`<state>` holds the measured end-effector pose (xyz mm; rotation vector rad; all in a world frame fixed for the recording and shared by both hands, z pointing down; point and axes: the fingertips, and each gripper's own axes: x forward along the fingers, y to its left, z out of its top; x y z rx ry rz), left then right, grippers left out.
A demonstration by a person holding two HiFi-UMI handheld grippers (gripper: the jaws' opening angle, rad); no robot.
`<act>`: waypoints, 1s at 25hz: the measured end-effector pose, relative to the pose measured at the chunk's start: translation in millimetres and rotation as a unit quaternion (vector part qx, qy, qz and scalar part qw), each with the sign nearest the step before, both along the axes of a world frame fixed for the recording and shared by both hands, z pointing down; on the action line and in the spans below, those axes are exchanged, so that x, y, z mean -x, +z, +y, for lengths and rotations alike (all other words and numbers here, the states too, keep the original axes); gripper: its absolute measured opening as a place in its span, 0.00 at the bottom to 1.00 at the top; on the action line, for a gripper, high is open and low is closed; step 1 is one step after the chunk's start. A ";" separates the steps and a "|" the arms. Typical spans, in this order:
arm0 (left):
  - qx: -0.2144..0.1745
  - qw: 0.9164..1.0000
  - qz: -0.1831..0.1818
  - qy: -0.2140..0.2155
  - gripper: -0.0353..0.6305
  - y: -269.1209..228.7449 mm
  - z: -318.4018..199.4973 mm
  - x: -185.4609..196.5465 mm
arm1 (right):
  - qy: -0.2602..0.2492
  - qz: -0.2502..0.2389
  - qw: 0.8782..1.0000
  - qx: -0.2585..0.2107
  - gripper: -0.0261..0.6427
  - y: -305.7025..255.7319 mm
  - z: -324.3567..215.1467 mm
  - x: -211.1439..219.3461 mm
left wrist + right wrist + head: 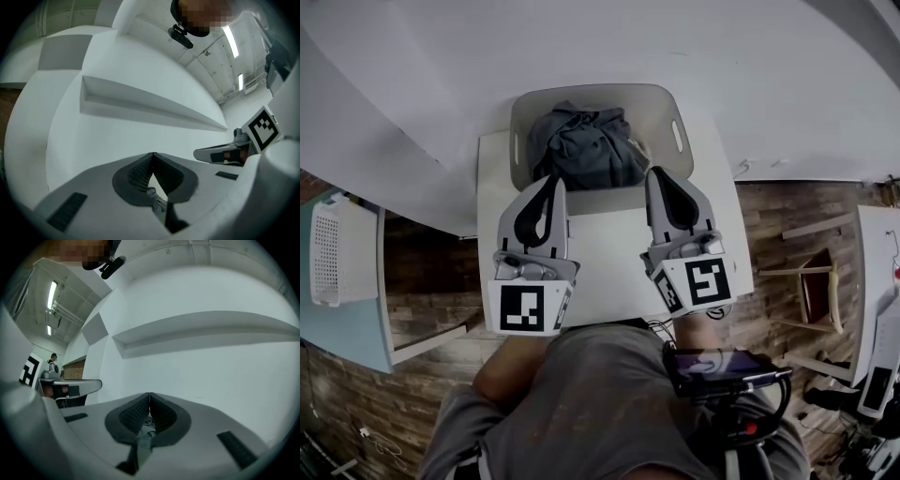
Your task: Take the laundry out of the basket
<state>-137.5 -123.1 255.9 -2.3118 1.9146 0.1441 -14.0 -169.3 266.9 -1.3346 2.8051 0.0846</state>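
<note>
The left claw (pixel 554 180) and right claw (pixel 659 173) are each pressing shut on what looks like the dark grey garment's (pixel 586 145) near edge. They are beginning to lift it from the laundry basket (pixel 667 105). Next it needs raising clear and carrying to the worktop (pixel 609 246).

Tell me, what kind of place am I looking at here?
Probably a lab or studio rather than a home: a white table bearing a pale plastic laundry basket of dark grey clothes, bare white wall panels, and industrial ceiling strip lights.
</note>
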 end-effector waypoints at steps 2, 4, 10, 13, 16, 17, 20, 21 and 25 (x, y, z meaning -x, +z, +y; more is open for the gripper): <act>0.005 1.000 -0.007 -0.002 0.06 -2.8 -12.3 -1.7 | -0.006 -0.005 1.000 0.002 0.05 -2.2 -10.5 -1.3; 0.008 1.000 -0.012 -0.006 0.06 -6.1 -26.0 -0.3 | -0.012 -0.011 1.000 0.005 0.05 -3.6 -20.2 -1.0; 0.013 0.999 -0.027 -0.022 0.06 -11.3 -57.4 3.6 | -0.028 -0.025 0.999 0.015 0.05 -0.7 -41.1 -2.2; 0.018 0.999 -0.032 -0.027 0.06 -10.5 -71.3 3.9 | -0.032 -0.028 0.999 0.019 0.05 1.1 -53.6 -3.5; 0.025 0.998 -0.037 -0.032 0.06 -9.6 -82.6 4.4 | -0.039 -0.032 0.998 0.026 0.05 2.0 -62.5 -3.2; 0.027 0.998 -0.039 -0.033 0.06 -9.9 -86.5 4.7 | -0.041 -0.034 0.998 0.027 0.05 1.9 -65.3 -2.4; 0.032 0.998 -0.042 -0.035 0.06 -9.3 -100.8 7.9 | -0.048 -0.035 0.998 0.032 0.05 5.0 -74.7 3.0; 0.034 0.998 -0.043 -0.035 0.06 -7.9 -106.5 9.9 | -0.051 -0.035 0.997 0.034 0.05 7.2 -78.3 5.5; 0.047 0.997 -0.041 -0.038 0.06 -0.6 -126.4 19.2 | -0.060 -0.036 0.997 0.046 0.05 15.4 -86.4 13.0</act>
